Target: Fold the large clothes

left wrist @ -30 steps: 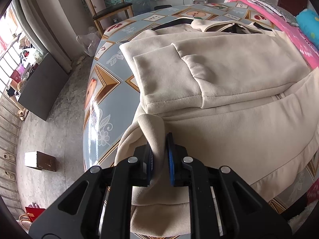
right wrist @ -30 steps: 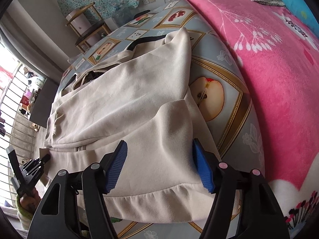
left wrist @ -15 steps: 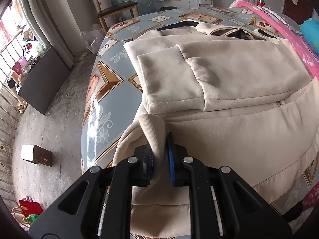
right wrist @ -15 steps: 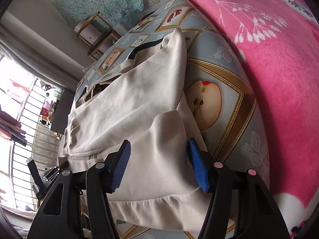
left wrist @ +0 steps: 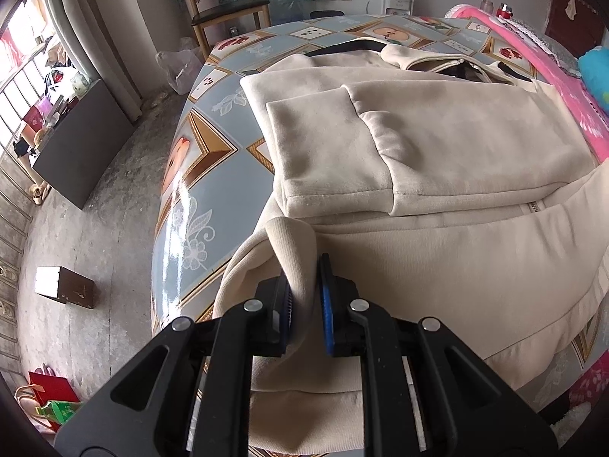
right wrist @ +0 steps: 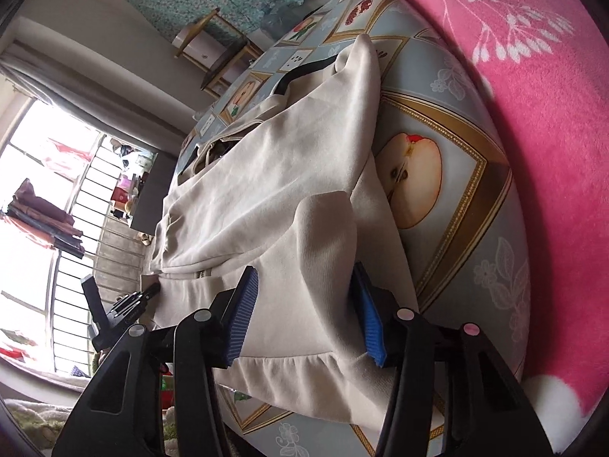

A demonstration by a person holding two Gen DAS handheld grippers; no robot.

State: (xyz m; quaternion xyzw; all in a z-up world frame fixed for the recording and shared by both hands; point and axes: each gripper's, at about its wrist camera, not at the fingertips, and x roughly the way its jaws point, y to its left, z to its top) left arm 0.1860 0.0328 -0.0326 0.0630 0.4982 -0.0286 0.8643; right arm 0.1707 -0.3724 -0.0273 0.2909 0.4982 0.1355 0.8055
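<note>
A cream zip-up jacket lies spread on the patterned table, with a sleeve folded across its chest. My left gripper is shut on a raised fold of the jacket's bottom-left corner near the table's edge. It also shows in the right wrist view as the left gripper, far left. My right gripper sits over the jacket's bottom-right corner. Its jaws are closing around a raised ridge of cloth. The right pad touches the ridge and the left pad stands apart from it.
A pink blanket covers the bed along the table's right side. A wooden chair stands beyond the far end. A dark cabinet and a small box are on the floor at left.
The right gripper's jaws have narrowed around the cloth ridge, and it has moved in closer and tilted. The left gripper keeps its hold in the same spot.
</note>
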